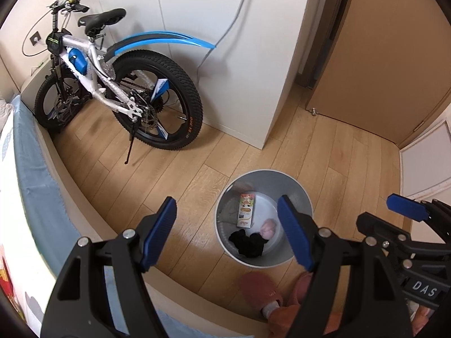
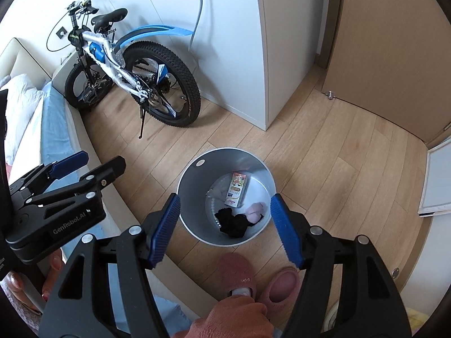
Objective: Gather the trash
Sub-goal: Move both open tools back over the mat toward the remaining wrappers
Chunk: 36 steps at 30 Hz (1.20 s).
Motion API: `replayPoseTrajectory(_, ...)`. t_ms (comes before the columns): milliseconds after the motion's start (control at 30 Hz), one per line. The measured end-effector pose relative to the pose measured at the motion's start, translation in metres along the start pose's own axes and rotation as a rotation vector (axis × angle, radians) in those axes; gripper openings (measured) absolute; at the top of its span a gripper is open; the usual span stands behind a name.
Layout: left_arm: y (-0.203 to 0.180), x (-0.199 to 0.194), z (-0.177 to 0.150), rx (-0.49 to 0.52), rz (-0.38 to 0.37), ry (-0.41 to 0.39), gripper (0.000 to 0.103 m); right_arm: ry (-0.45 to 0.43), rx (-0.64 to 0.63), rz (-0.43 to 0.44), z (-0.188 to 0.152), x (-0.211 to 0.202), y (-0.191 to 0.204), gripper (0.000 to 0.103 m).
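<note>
Three pieces of trash lay at the bottom of the grey round bin (image 2: 197, 166), which stood on the wooden floor (image 1: 180, 174) just in front of the person's pink slippers (image 2: 239, 276): a small printed carton (image 2: 236, 188) lying flat, a crumpled black item (image 2: 232, 221) nearest the slippers, and a pale pink wad (image 2: 256, 211) touching the black one. Both grippers hung over the bin, tilted steeply downward. The right gripper (image 2: 225, 228) had its blue-padded fingers standing well apart with nothing between them, and the bin's opening showed through the gap. The left gripper (image 1: 225, 233) was likewise spread wide and empty, its gap taking in bare floor and the bin's near side. In the left wrist view the right gripper showed at the right edge, and in the right wrist view the left gripper showed at the left edge, held by a hand (image 2: 52, 264) with painted nails. Beyond the bin a white and blue bicycle (image 1: 112, 84) stood on its kickstand by a white wardrobe (image 1: 253, 56), well apart from the bin. A bed with a blue sheet (image 1: 33, 174) ran along the left side, and a tan door (image 1: 394, 56) stood at the right.
</note>
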<state>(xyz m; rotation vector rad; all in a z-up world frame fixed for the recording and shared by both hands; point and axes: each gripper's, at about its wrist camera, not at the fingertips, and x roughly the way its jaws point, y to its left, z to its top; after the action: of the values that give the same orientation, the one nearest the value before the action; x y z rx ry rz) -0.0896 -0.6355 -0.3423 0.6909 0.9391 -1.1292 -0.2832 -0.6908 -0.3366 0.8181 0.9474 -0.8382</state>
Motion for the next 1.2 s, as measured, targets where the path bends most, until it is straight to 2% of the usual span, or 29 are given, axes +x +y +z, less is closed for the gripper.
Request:
replayPoseTrajectory(267,0.034,-0.035,-0.017,-0.074,0.036,-0.008,0.074,-0.027,-0.046,0.025,-0.008,-0.033,0.032,0.064)
replayPoseTrajectory(500,0.101,-0.09,-0.06,-0.204,0.1,-0.017,0.074,-0.049,-0.154,0.071,-0.024,-0.061,0.093,0.065)
replayPoseTrajectory(700,0.18,-0.146,-0.116,-0.325,0.25,-0.018,0.074,-0.053,-0.289,0.145,-0.046,-0.078,0.169,0.065)
replayPoseTrajectory(900,0.256,-0.205,-0.187,-0.467,0.403,-0.015,0.074,-0.05,-0.443,0.212,-0.075,-0.092,0.256,0.065)
replayPoseTrajectory(1033,0.297,-0.24,-0.235,-0.552,0.472,-0.007,0.074,-0.048,-0.541,0.249,-0.099,-0.101,0.312,0.065)
replayPoseTrajectory(1200,0.327,-0.278,-0.286,-0.633,0.532,-0.005,0.074,-0.049,-0.648,0.301,-0.136,-0.115,0.375,0.065)
